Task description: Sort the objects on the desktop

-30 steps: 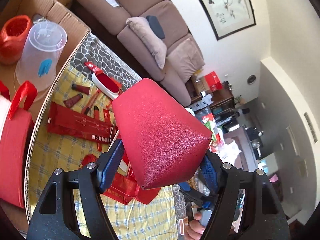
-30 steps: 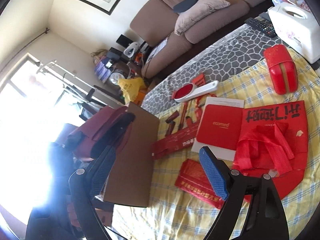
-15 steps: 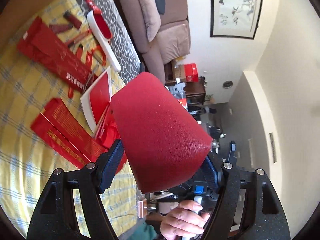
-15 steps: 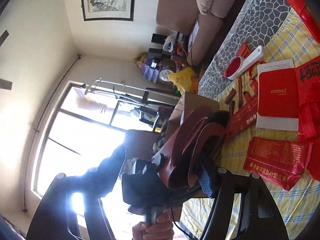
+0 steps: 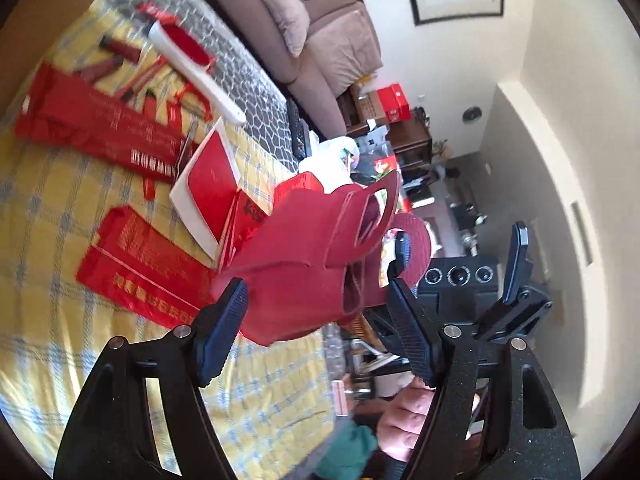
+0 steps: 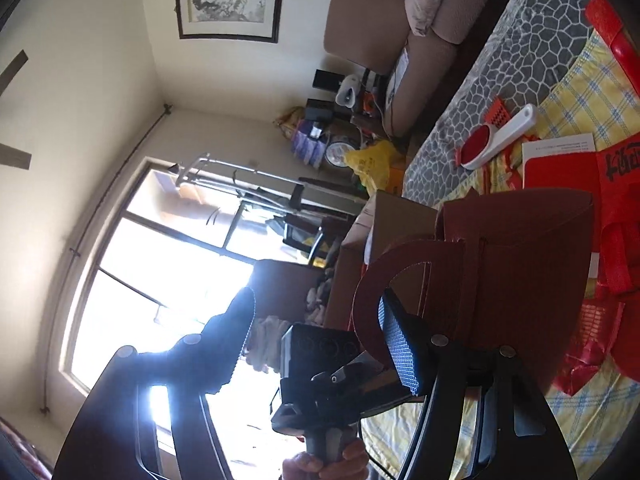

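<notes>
The left gripper (image 5: pixel 316 336) clamped the red bag (image 5: pixel 304 264) by its body, lifted clear of the yellow cloth (image 5: pixel 80 360), handles swinging toward the right gripper (image 5: pixel 460 252). That one sat just beside the bag with its jaws spread; they had just been closing, one finger (image 6: pixel 400 348) poked through a handle loop (image 6: pixel 372 276), nothing pinched yet as far as the pictures showed. The job here looked like a handover or a two-handed carry toward the box (image 6: pixel 392 220). To do it well, I'd say: keep the left grip steady, let the right close fully on the handle strap before the left lets go, and avoid twisting the floppy leather. Booklet (image 5: pixel 212 184) and red packets (image 5: pixel 148 264) waited on the cloth.
</notes>
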`<state>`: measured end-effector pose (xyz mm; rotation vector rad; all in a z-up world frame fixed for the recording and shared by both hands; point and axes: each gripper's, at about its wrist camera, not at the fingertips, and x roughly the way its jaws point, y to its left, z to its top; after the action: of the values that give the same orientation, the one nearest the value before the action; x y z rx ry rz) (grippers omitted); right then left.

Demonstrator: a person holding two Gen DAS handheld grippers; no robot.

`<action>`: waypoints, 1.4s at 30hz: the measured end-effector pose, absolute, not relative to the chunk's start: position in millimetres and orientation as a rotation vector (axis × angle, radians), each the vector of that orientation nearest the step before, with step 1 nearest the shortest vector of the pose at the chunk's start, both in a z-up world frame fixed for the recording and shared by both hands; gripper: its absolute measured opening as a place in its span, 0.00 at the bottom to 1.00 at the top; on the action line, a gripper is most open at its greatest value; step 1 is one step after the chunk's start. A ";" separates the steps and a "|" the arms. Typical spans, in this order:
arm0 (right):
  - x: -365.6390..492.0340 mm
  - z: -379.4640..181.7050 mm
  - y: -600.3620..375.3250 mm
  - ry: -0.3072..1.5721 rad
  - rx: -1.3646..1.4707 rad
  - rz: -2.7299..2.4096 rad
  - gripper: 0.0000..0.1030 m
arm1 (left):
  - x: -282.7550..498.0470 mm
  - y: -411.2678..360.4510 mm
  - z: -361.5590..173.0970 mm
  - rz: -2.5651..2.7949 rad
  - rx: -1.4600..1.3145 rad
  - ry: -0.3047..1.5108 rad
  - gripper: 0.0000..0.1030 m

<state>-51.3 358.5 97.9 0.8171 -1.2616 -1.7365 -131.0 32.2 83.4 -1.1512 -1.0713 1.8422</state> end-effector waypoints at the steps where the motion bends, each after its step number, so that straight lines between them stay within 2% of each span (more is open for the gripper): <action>1: -50.7 99.4 356.8 -1.247 0.820 -1.750 0.65 | -129.9 30.9 88.0 1.866 -1.140 -1.051 0.73; 5: -50.1 102.6 352.9 -1.244 0.798 -1.734 0.64 | -122.3 26.2 106.3 1.929 -1.080 -0.958 0.78; 7: -50.1 105.5 350.2 -1.231 0.792 -1.740 0.64 | -114.4 26.2 116.7 1.973 -1.048 -0.876 0.88; 11: -52.2 107.2 347.2 -1.227 0.784 -1.740 0.64 | -96.9 27.7 134.3 2.049 -0.953 -0.733 0.92; 13: -52.8 108.2 345.3 -1.224 0.781 -1.735 0.64 | -91.8 31.4 143.9 2.076 -0.930 -0.658 1.00; 22: -52.9 112.0 323.1 -1.150 0.813 -1.734 0.65 | -81.7 74.9 157.6 2.285 -0.947 -0.145 1.00; 27: -47.9 123.7 300.9 -1.067 0.813 -1.710 0.65 | -82.9 82.6 158.6 2.389 -0.915 0.002 0.99; 29: -45.2 129.6 295.4 -1.049 0.800 -1.696 0.65 | -84.4 80.3 158.6 2.390 -0.914 -0.023 0.93; 31: -42.8 135.4 288.5 -1.029 0.792 -1.688 0.65 | -86.5 74.8 158.5 2.381 -0.919 -0.063 0.64; 38: -42.5 139.6 279.0 -1.004 0.787 -1.693 0.65 | -93.1 49.8 163.4 2.345 -0.951 -0.210 0.59; 42: -46.2 141.7 290.7 -1.024 0.775 -1.727 0.65 | -100.1 24.0 176.8 2.367 -0.978 -0.225 0.58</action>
<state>-46.2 290.7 141.7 0.7746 -1.0244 -1.7266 -100.1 24.0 176.8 -0.9778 -0.2247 2.3674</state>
